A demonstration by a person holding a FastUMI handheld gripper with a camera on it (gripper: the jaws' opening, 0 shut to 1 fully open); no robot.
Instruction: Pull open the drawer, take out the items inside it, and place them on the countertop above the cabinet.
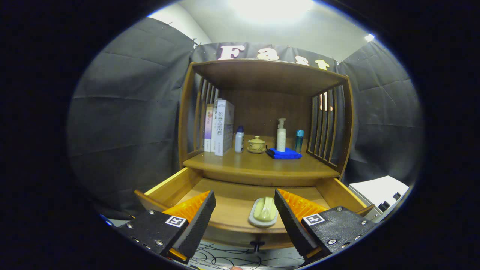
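The tool (pixel 245 204) stands wide open with nothing in its grip, its fingers poised just over the front of the pulled-out drawer (pixel 232 204). Inside the drawer, between the fingers and nearer the right one, lies a pale dish (pixel 263 217) holding a yellowish-green ridged bar of soap (pixel 264 209). Above the drawer, the table (pixel 258 167) carries upright books (pixel 219 126), a white bottle (pixel 239 139), a lidded cup (pixel 257 144), a pump bottle (pixel 281 135), a folded blue cloth (pixel 284 153) and a teal bottle (pixel 299 140).

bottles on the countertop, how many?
3: a white bottle beside the books, a pump bottle and a teal bottle behind the blue cloth. Books might hide more. Tool open.
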